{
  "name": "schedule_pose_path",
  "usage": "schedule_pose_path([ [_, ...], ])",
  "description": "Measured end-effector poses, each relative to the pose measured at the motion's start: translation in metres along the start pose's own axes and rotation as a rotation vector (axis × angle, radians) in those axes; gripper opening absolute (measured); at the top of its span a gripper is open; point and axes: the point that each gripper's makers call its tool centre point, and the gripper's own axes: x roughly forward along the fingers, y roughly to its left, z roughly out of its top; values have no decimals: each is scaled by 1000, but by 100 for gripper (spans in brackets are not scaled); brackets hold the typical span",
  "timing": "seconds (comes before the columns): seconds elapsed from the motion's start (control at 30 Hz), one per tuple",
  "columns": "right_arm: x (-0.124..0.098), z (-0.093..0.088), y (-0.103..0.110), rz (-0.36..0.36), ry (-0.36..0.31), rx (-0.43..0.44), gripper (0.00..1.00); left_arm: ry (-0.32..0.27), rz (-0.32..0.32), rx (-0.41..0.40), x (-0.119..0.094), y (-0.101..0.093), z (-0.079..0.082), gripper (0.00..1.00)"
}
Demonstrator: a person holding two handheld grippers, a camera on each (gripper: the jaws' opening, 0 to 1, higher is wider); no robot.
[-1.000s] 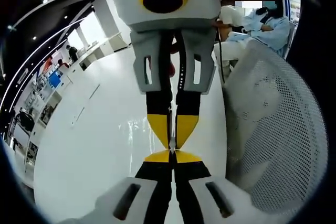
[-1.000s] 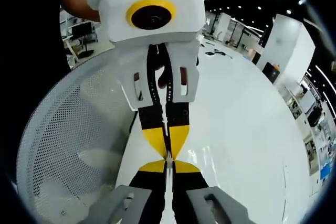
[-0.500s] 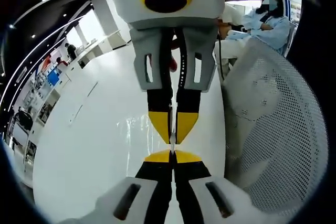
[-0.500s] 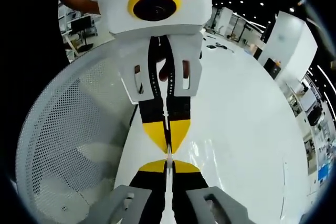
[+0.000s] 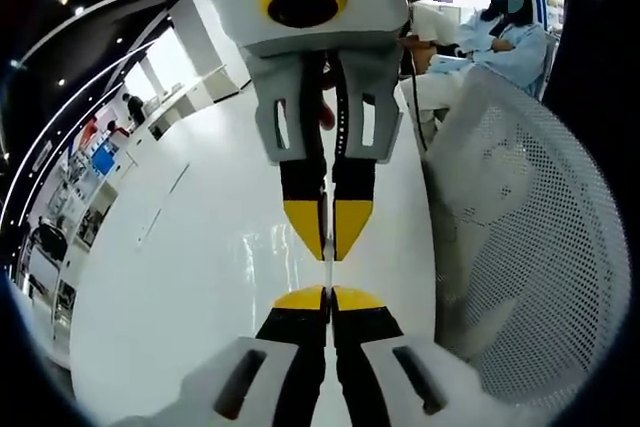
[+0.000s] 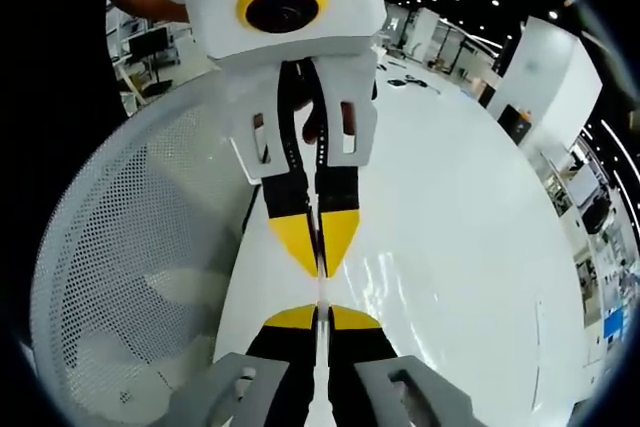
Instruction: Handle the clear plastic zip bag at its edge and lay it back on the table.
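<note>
Both grippers (image 5: 328, 292) (image 6: 321, 309) closed on bag edge (image 5: 327, 272)

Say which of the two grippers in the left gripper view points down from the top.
The right gripper: its yellow tips point down, while the left gripper rises from the bottom.

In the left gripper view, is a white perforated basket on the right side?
Yes, a white perforated basket stands right of the white table.

Open white table (image 5: 190, 277) across left half of left gripper view; mesh chair back (image 5: 520, 247) blocks right side (close by).
</note>
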Motion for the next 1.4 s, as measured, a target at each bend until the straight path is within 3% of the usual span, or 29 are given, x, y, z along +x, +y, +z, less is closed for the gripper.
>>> schedule_pose_path([
  [0.27, 2, 10, 3, 5, -18, 3, 0, -12, 2, -6, 3, 0, 5, 1],
  [0.7, 0, 8, 2, 4, -14, 10, 0, -6, -6, -3, 5, -1, 6, 0],
  [0.9, 0, 8, 4, 10, -17, 8, 0, -11, -12, -29, 5, -3, 7, 0],
  [0.97, 0, 8, 4, 11, -18, 11, 0, -13, -17, -92, 5, -4, 6, 0],
  [1.4, 2, -5, 3, 9, 6, 39, 0, 7, -24, -113, 4, -3, -1, 0],
])
